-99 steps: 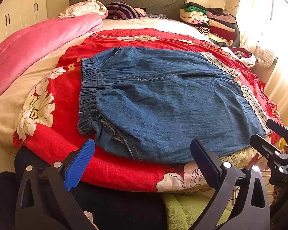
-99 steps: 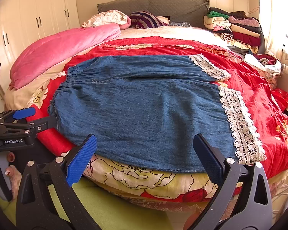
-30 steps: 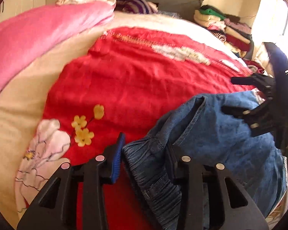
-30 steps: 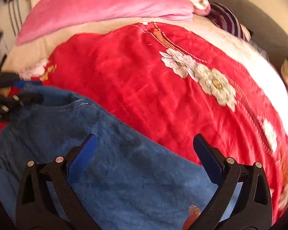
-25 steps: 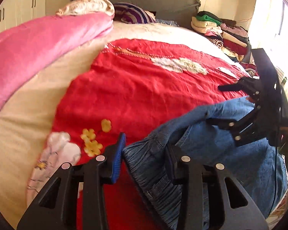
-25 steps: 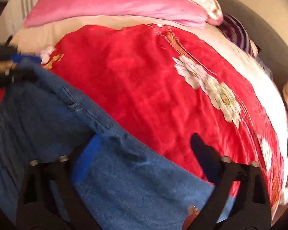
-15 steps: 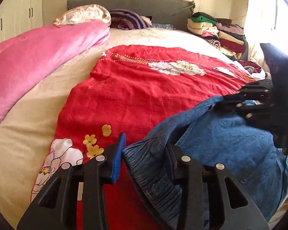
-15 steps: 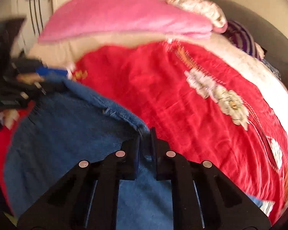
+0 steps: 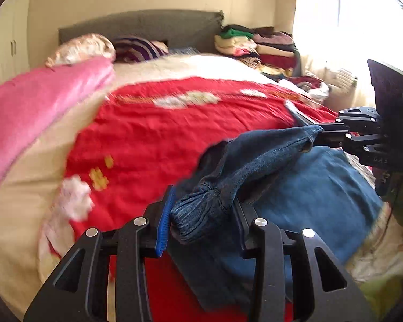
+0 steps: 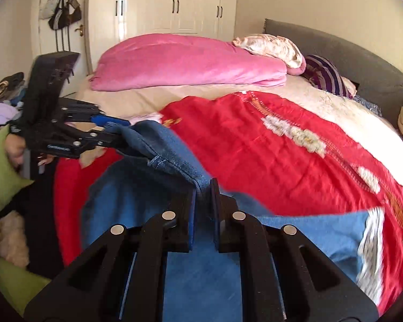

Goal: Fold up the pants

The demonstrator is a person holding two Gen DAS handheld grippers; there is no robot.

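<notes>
1. One pair of denim pants (image 9: pixel 314 185) lies at the near edge of the bed (image 10: pixel 147 99), on a red cover (image 10: pixel 268 150); its far long edge is lifted off the cover between two claws, while the rest lies flat below.
2. The left claw (image 9: pixel 201 214) is pinched on the gathered elastic waistband, which bunches thick between its pads.
3. The right claw (image 10: pixel 202 196) is pressed together on a thin seam edge of the pants, farther along toward the lace-trimmed hem (image 10: pixel 370 244).
4. Handling, as a judgement: the denim looks soft and limp yet fairly heavy, and it sags in a curve between the two holds, so the span probably needs tension to fold straight.
5. The cloth seems neither slippery nor fragile; the lace trim may snag.
6. Best holds appear to be the ones in use: the thick waistband at one end and a stitched seam along the same edge, where layers stay together.
7. Count: one pair of pants, two claws, one red cover, one pink quilt (image 10: pixel 185 61) along the bed's far side, two pillows at the headboard, one stack of folded clothes (image 9: pixel 255 43) at the far corner.
</notes>
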